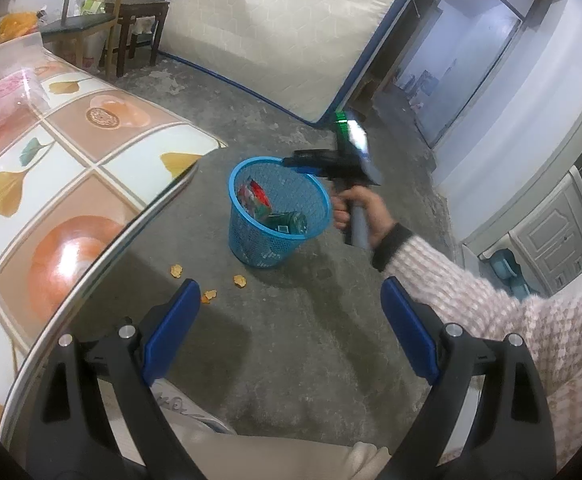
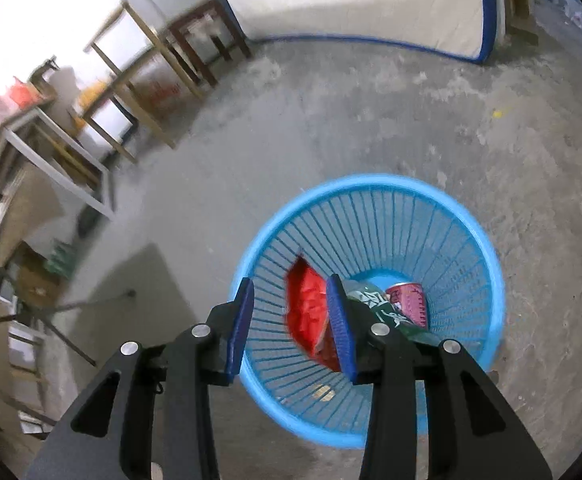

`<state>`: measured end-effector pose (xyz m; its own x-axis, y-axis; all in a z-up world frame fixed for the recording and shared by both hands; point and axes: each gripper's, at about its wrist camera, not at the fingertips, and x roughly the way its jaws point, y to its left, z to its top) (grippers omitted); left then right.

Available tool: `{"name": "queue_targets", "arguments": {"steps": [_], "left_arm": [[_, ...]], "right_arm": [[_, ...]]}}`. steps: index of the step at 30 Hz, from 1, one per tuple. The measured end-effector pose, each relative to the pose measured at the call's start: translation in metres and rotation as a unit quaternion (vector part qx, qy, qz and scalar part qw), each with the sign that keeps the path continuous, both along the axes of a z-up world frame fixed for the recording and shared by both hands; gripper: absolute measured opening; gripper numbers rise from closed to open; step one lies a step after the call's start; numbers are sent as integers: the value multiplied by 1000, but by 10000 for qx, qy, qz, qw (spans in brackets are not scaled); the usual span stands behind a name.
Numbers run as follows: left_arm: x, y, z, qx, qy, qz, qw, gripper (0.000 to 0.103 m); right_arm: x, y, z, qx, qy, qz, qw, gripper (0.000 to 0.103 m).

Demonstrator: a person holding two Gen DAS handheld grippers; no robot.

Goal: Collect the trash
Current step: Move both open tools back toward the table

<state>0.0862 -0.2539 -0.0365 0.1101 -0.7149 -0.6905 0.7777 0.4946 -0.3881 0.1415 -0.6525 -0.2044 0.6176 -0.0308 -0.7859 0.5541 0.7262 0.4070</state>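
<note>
A blue mesh basket (image 1: 311, 236) stands on the concrete floor beside the table. In it lie a red wrapper (image 2: 307, 308), a green bottle (image 2: 383, 310) and a red can (image 2: 409, 302). My right gripper (image 2: 291, 292) hovers above the basket's (image 2: 471, 248) rim, jaws apart with nothing between the pads. In the left wrist view a hand holds that right gripper (image 1: 297, 164) over the basket's far rim. My left gripper (image 1: 291, 294) stands wide open and empty above the floor. Several small orange scraps (image 1: 239, 280) lie on the floor in front of the basket.
A tiled table (image 1: 63, 184) with a glossy top fills the left side. A mattress (image 1: 275, 32) leans against the far wall. A chair (image 1: 87, 24) and small table (image 1: 139, 16) stand at the back left. White cabinets (image 1: 551, 232) are at the right. A sleeve (image 1: 491, 300) crosses the right.
</note>
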Motion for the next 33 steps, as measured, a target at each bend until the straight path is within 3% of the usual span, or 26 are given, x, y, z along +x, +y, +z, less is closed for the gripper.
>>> {"name": "queue_targets", "arguments": {"steps": [6, 11, 14, 18, 21, 25, 29, 32, 33], "left_arm": [[-1, 21, 13, -194, -173, 437, 9987, 88], [-7, 55, 41, -320, -791, 1006, 9913, 88], [-8, 85, 54, -402, -927, 1316, 9861, 88], [-3, 129, 68, -478, -770, 1668, 9818, 88], [-2, 167, 85, -425, -1016, 2055, 9724, 89], [-8, 224, 112, -331, -1481, 2804, 9478, 95], [-14, 274, 124, -80, -1788, 3479, 9203, 95], [-14, 301, 124, -76, -1751, 3690, 9127, 95], [-12, 308, 122, -32, -1657, 3799, 9101, 95]], "right_arm": [[-47, 54, 88, -612, -463, 133, 9970, 66], [-66, 120, 162, -1311, -576, 418, 9888, 83], [-64, 159, 198, -1720, -569, 675, 9811, 95], [-44, 231, 239, -2169, -590, 1245, 9664, 97], [-27, 281, 256, -2310, -471, 1619, 9582, 97], [-2, 354, 278, -2924, -376, 2234, 9291, 97], [4, 403, 293, -2289, -949, 3083, 9184, 97], [7, 436, 289, -1276, -1379, 3871, 9027, 97], [9, 446, 286, -1160, -1376, 3951, 9008, 97]]}}
